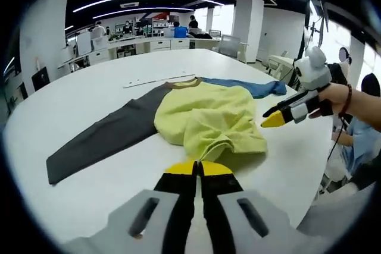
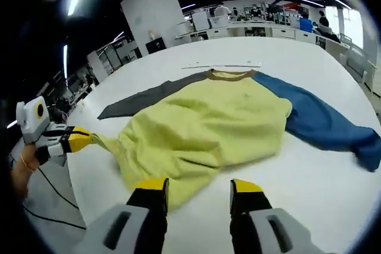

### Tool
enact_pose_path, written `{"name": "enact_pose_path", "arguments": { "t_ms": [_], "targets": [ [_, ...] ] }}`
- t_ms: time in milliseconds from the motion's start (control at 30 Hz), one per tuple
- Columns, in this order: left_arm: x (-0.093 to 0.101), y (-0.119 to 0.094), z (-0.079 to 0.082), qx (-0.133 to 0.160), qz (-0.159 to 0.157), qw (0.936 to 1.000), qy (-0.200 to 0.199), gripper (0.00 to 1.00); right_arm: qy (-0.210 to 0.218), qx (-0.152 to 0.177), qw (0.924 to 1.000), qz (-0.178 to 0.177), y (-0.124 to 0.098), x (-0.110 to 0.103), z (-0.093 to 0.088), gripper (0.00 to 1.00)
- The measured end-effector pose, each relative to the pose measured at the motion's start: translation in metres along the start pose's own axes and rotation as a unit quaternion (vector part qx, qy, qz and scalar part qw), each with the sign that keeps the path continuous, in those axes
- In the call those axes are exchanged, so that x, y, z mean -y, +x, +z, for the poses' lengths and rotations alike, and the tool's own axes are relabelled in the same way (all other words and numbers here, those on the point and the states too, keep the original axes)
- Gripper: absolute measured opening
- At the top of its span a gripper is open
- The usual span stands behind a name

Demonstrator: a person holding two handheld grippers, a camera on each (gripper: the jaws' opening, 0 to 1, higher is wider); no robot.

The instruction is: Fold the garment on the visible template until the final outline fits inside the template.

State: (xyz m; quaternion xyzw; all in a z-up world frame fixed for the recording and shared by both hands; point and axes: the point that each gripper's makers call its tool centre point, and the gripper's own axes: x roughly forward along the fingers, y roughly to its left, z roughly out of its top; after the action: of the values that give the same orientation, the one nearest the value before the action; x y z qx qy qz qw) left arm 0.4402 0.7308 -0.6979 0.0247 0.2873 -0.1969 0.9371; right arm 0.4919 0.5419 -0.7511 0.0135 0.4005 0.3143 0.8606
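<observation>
A long-sleeved shirt lies on the white table [image 1: 71,117], its yellow body [image 1: 202,117] rumpled and partly folded over. Its dark grey sleeve [image 1: 101,138] stretches left and its blue sleeve [image 1: 250,86] right, with the tan collar [image 1: 184,82] at the far side. My left gripper [image 1: 199,168] is shut on a bunched corner of the yellow hem; in the right gripper view the left gripper [image 2: 89,138] pulls that corner out sideways. My right gripper [image 2: 198,187] stands open over the near hem of the yellow body [image 2: 208,123], and the right gripper [image 1: 274,120] hovers beside the shirt's edge.
A thin white strip [image 2: 220,65] lies on the table just beyond the collar. A person [image 1: 357,141] sits past the table's right edge. Desks and chairs [image 1: 155,43] stand behind the table. A cable [image 2: 53,200] hangs below the table edge.
</observation>
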Motion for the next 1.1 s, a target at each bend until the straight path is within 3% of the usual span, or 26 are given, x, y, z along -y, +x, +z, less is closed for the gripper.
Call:
{"name": "enact_pose_path", "arguments": {
  "t_ms": [367, 533, 667, 800, 967, 1100],
  "targets": [
    [0.0, -0.001, -0.005, -0.006, 0.001, 1.0, 0.002, 0.0, 0.009, 0.018, 0.9996, -0.019, 0.019, 0.002, 0.004, 0.26],
    [0.0, -0.001, -0.005, -0.006, 0.0, 1.0, 0.006, 0.0, 0.019, 0.007, 0.9991, -0.036, 0.024, 0.005, 0.0, 0.19],
    [0.0, -0.003, -0.004, -0.005, 0.0, 0.9999, 0.01, 0.0, 0.028, 0.008, 0.9985, -0.046, 0.025, 0.009, -0.001, 0.13],
    [0.0, -0.004, -0.003, -0.004, 0.0, 1.0, 0.009, 0.0, 0.02, 0.01, 0.9987, -0.046, 0.027, 0.011, -0.002, 0.0],
    [-0.001, -0.006, -0.001, 0.001, 0.004, 1.0, 0.003, 0.0, 0.079, 0.068, 0.9939, -0.036, 0.019, 0.008, 0.014, 0.0],
    [-0.003, -0.008, 0.001, 0.004, 0.007, 1.0, 0.001, 0.0, 0.078, 0.084, 0.9929, -0.032, 0.008, 0.004, 0.019, 0.0]
  ]
}}
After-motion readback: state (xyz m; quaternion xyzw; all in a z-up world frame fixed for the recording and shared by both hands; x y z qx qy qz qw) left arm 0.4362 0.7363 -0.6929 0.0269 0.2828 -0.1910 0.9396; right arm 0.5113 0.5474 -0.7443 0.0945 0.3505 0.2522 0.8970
